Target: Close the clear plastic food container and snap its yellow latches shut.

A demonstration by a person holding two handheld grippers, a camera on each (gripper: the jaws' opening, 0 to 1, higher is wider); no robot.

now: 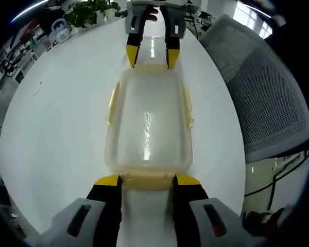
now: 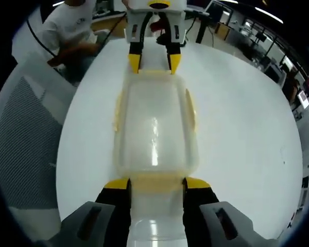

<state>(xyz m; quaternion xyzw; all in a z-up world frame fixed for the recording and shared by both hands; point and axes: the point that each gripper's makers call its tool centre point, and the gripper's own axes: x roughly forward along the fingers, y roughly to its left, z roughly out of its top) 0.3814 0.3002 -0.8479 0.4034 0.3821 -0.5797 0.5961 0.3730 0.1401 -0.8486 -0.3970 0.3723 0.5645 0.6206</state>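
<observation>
A round white table (image 1: 56, 134) takes up the middle of the room, with a grey mesh office chair (image 1: 268, 98) pulled up at one side, a potted plant (image 1: 90, 13) at the far edge, and a person in a white shirt (image 2: 67, 25) seated beyond the table's rim in the right gripper view. The clear plastic food container (image 1: 148, 123) lies flat on the tabletop between the two tools, its lid down on the box (how firmly it is seated I cannot tell). Yellow latches run along its sides (image 1: 112, 105) and a yellow one sits at each short end (image 1: 147, 181). The left gripper (image 1: 147, 180) stands at one short end, its yellow-tipped jaws spread apart on either side of that end latch, not clamped on anything. The right gripper (image 2: 157, 183) is at the opposite short end, jaws likewise parted and straddling the yellow end latch (image 2: 157, 181) there. Each tool faces the other across the length of the box, so the far one shows at the top of each view, tips pointing down at the container's end.
</observation>
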